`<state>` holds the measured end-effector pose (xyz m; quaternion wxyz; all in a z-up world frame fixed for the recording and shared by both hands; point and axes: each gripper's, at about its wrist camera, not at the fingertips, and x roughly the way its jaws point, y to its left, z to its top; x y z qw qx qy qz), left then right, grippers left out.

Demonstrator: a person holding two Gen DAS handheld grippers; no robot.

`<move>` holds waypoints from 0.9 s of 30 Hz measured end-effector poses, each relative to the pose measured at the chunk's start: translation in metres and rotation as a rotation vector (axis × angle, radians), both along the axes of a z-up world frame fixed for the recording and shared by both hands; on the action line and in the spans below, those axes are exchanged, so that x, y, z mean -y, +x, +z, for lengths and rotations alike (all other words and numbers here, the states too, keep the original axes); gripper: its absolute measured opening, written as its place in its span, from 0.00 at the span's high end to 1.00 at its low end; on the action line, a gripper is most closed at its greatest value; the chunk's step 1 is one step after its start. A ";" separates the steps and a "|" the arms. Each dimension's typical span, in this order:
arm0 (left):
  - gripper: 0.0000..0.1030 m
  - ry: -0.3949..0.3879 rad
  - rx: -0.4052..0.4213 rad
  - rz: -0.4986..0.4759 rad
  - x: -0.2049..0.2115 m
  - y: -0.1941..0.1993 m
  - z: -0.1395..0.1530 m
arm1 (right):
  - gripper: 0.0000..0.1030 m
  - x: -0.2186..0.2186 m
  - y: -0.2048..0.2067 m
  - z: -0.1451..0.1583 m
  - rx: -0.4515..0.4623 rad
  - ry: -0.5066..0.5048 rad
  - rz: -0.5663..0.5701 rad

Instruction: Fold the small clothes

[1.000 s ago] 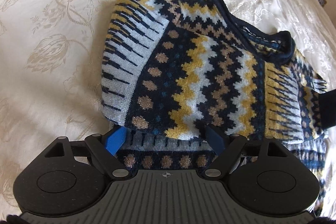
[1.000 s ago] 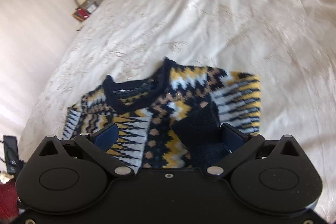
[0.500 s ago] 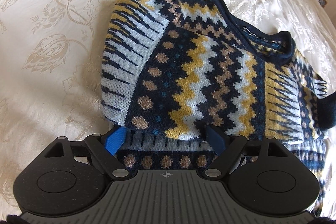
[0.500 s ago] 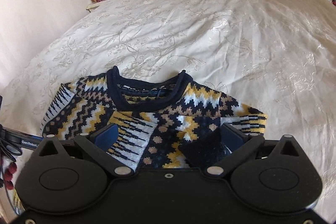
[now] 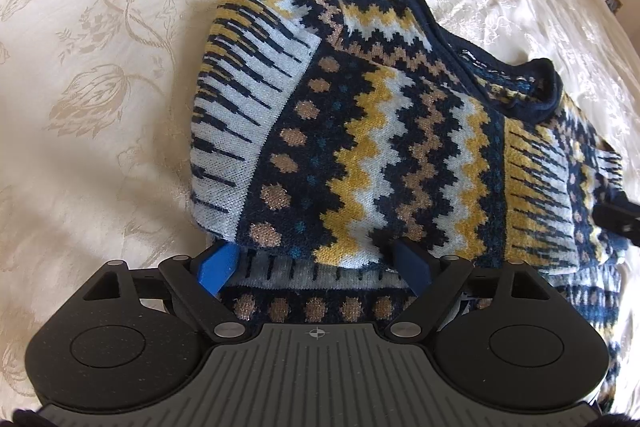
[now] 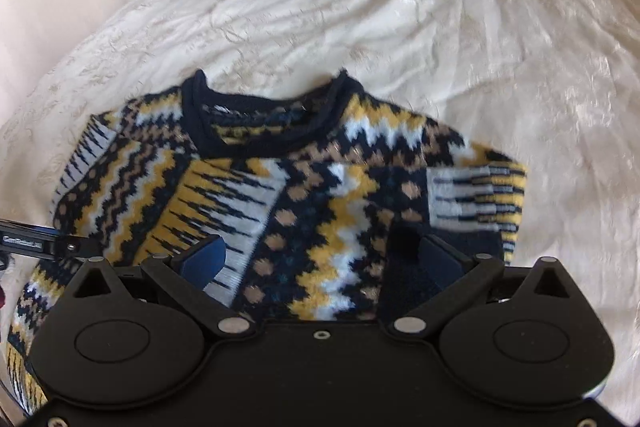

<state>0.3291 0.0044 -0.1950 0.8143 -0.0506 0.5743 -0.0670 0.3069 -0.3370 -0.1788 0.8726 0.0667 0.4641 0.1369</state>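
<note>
Patterned sweater [image 5: 384, 147] lay on the bed [image 5: 100, 107], sleeves folded in. Left hand-held gripper [image 5: 316, 263] spread over its hem; right hand-held gripper [image 6: 320, 259] spread too, pinching nothing — probably readying the next fold.

Sweater [image 5: 400, 131] on bedspread [image 5: 100, 87]

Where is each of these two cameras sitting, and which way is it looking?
Left wrist: sits on the left gripper, looking steeply down at the folded-in sleeve of the patterned sweater on the cream bedspread; its blue fingers show, spread wide.
Right wrist: sits on the right gripper, looking across the sweater's navy collar towards the bed's far end.
Shared: the sweater and bedspread.
</note>
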 end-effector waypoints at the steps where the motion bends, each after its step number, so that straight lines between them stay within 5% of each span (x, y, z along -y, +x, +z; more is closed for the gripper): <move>1: 0.18 0.001 0.000 -0.001 0.000 0.000 0.000 | 0.01 0.004 0.004 -0.010 -0.047 -0.007 -0.027; 10: 0.17 -0.045 0.045 -0.028 -0.008 -0.014 0.013 | 0.01 0.017 -0.019 0.014 -0.022 0.039 -0.130; 27: 0.17 -0.066 0.049 -0.100 -0.063 -0.127 0.030 | 0.00 0.013 -0.166 0.026 -0.037 0.073 -0.283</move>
